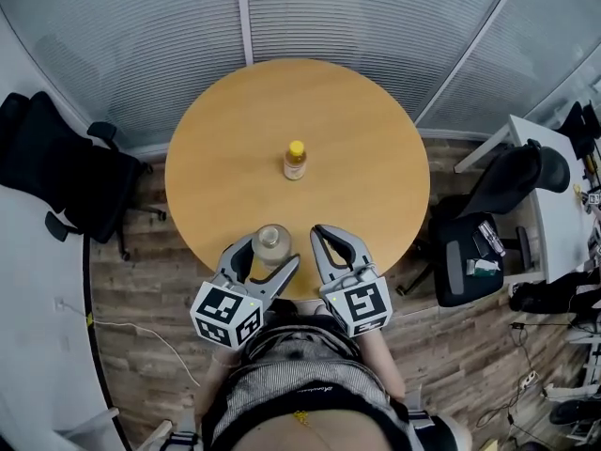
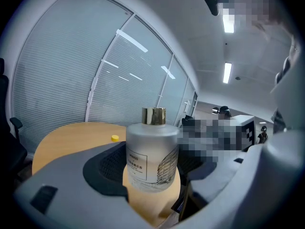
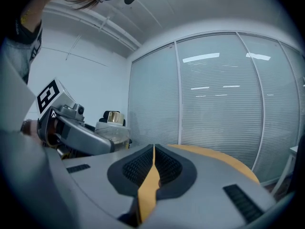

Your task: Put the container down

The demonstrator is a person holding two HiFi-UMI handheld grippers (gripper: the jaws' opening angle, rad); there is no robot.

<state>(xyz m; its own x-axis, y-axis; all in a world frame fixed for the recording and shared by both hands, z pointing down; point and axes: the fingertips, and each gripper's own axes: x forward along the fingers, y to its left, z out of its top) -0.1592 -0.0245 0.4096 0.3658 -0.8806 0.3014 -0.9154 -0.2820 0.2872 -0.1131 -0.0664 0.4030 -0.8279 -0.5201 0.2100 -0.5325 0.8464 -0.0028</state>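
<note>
A frosted glass bottle (image 1: pixel 270 241) with a gold cap (image 2: pixel 153 115) stands upright between the jaws of my left gripper (image 1: pixel 271 255), at the near edge of the round wooden table (image 1: pixel 225 148). In the left gripper view the bottle (image 2: pixel 151 159) fills the gap and both pads press its sides, so that gripper (image 2: pixel 153 178) is shut on it. Whether the bottle's base rests on the table I cannot tell. My right gripper (image 1: pixel 320 234) is just to the right, shut and empty. The right gripper view (image 3: pixel 153 150) has the bottle (image 3: pixel 113 129) at its left.
A small bottle with a yellow cap (image 1: pixel 295 160) stands near the table's middle. Dark office chairs (image 1: pixel 66 172) sit left of the table, with another chair (image 1: pixel 470 252) and a white desk (image 1: pixel 554 205) to the right. Blinds cover the glass wall (image 1: pixel 310 17) behind.
</note>
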